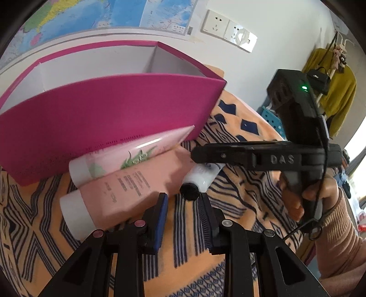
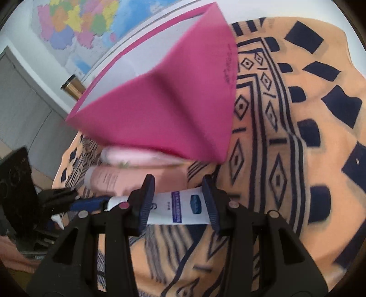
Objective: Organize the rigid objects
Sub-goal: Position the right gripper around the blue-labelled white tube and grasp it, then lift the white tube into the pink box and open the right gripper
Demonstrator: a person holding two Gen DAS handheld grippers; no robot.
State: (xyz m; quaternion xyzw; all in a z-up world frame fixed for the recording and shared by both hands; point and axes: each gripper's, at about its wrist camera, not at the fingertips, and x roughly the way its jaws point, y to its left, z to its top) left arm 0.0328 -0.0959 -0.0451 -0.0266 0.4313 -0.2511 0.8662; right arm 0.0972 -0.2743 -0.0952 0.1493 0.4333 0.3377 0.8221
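A magenta open box [image 1: 107, 118] with white inside stands on the patterned cloth; it also shows in the right wrist view [image 2: 173, 109]. Against its front lie a pale pink tube with a green leaf print [image 1: 130, 157] and a salmon tube with a white cap [image 1: 109, 192]. A small white tube with a black cap [image 1: 201, 178] lies to their right. My left gripper [image 1: 183, 201] is open, its fingertips just short of the black cap. My right gripper [image 2: 178, 196] is open, its fingers either side of the white tube [image 2: 180, 206], and shows from the side in the left wrist view [image 1: 251, 155].
An orange cloth with dark blue patterns [image 2: 286, 137] covers the surface. A wall map [image 1: 91, 16] and sockets [image 1: 228, 29] are behind the box. A blue stool [image 1: 272, 118] and hanging yellow clothes [image 1: 336, 91] are at the right.
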